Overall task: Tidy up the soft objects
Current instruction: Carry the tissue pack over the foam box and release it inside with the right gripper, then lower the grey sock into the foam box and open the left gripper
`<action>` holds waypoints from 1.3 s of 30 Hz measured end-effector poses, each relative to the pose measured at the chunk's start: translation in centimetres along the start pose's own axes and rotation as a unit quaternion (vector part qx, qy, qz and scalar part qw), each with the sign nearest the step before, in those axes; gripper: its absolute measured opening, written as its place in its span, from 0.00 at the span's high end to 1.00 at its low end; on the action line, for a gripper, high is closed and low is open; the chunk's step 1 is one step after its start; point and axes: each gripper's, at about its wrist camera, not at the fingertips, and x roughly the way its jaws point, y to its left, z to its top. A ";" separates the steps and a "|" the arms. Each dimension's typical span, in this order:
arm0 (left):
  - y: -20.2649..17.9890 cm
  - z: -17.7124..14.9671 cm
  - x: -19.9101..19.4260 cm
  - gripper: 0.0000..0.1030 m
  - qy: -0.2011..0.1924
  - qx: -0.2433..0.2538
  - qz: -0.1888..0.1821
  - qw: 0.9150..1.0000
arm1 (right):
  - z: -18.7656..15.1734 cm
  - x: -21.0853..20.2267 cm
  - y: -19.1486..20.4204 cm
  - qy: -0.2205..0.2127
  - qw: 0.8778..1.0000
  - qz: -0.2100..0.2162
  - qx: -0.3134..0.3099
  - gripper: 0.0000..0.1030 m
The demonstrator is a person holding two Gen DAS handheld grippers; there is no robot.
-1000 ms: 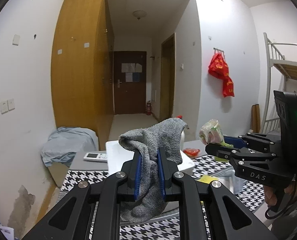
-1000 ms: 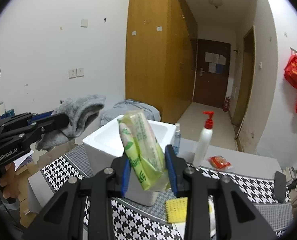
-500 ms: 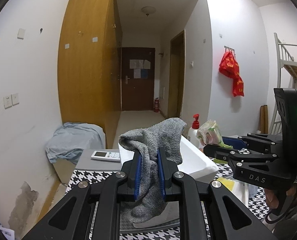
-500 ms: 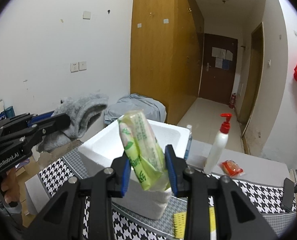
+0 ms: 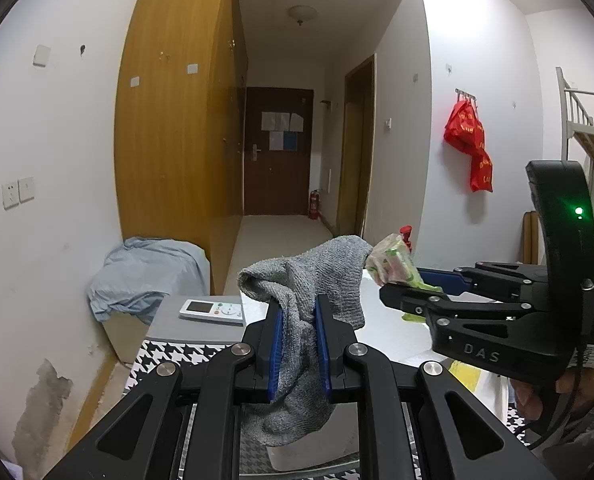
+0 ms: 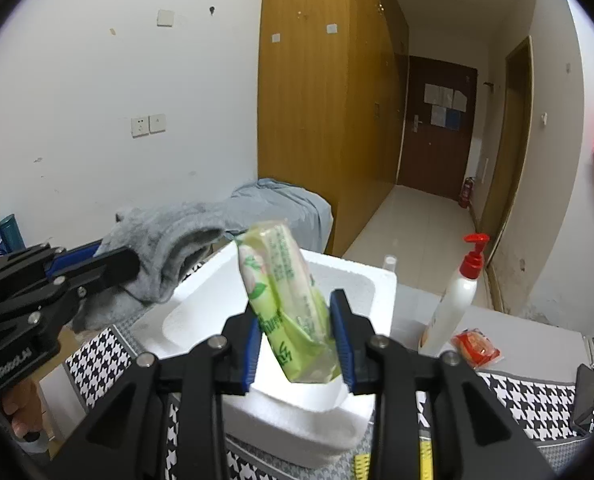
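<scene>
Item: your left gripper (image 5: pixel 299 344), jaws pinching the grey towel (image 5: pixel 309 280) at mid-fold, loose ends hanging below and flopping above the pads.

Item: your right gripper (image 6: pixel 297 344), jaws pinching the green tissue pack (image 6: pixel 285 292) by its lower end, the pack leaning up and to the left of the fingers.

Item: white foam box (image 6: pixel 361 280), open-topped, directly ahead of and below both sets of tongs; probably the drop point.

Risks:
- The towel's trailing end may drape over the box rim and drag the rest out, since it hangs lower than the pads.
- The tissue pack is held at one end only; it may pivot or slip as you tilt.
- Your two grippers sit close side by side over the box and could knock together if you lower both at once.

Surface: houndstooth cloth (image 6: pixel 537 400) beneath the box. Right of your right tongs stand a pump bottle (image 6: pixel 453 304) and a red packet (image 6: pixel 475 346); left of your left tongs lies a remote (image 5: pixel 213 311).

Room: wooden wardrobe (image 5: pixel 177 140), corridor, dark door (image 5: pixel 279 152) beyond.
</scene>
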 end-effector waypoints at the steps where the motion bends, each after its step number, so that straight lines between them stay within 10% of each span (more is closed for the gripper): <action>1: 0.0 0.1 0.1 0.85 0.000 0.000 0.000 1.000 | 0.1 0.2 0.1 0.002 1.000 0.001 0.000 0.64; 9: 0.2 0.0 0.2 0.85 0.001 -0.003 -0.001 1.000 | 0.3 1.3 0.3 0.011 1.000 -0.006 -0.004 0.60; 19: 0.2 0.2 0.8 0.85 0.007 -0.003 -0.002 1.000 | 0.2 0.4 0.2 -0.019 1.000 -0.023 -0.003 0.01; 39: -1.5 0.6 3.4 0.85 0.021 0.016 -0.026 0.999 | -1.3 -2.4 -3.7 -0.030 0.997 -0.040 0.054 0.00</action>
